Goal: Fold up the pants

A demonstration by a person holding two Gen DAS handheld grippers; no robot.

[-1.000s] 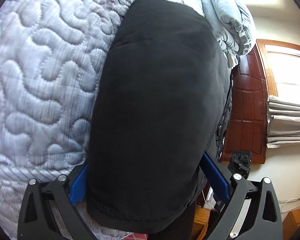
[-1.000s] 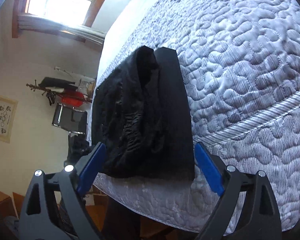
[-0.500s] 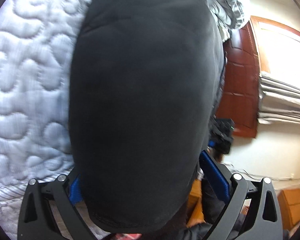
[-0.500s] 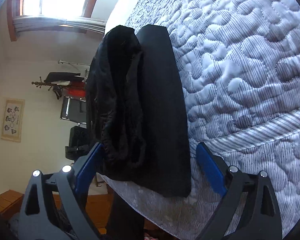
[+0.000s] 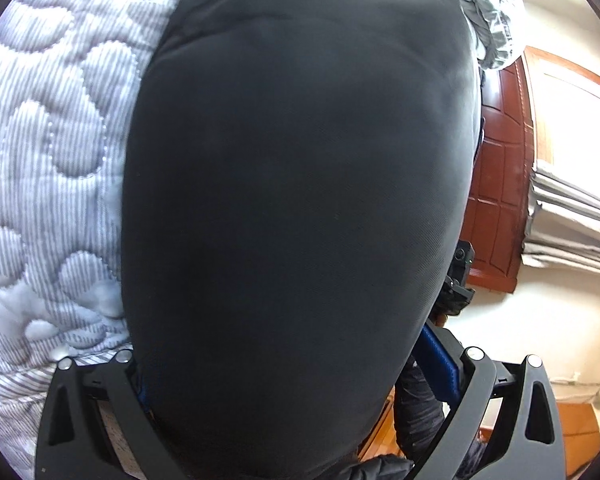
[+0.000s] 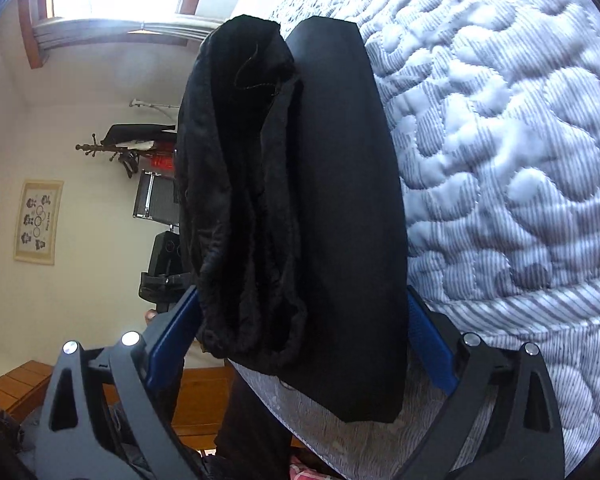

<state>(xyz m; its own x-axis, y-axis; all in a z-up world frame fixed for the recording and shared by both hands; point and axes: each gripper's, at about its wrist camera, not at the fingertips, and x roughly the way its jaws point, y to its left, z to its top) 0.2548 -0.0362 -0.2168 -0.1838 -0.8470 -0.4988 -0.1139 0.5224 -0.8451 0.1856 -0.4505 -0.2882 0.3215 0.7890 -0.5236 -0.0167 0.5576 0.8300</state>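
The left wrist view is almost filled by the smooth black fabric pants [image 5: 296, 216], lying on the grey-and-white quilted bedspread [image 5: 48, 168] at frame left; the left tongs [image 5: 296, 380] stand apart, the cloth between the blue pads. Only the right wrist view shows the garment's edge: a flat folded panel with a rumpled, bunched layer [image 6: 244, 208] at its left, near the bed's edge. The right tongs [image 6: 300, 344] are spread wide around it.

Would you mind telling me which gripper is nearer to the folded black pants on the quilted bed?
Left, though narrowly. The left gripper straddles the folded black pants, which fill its view. The right gripper, also open, frames the pants' end at the bed edge.
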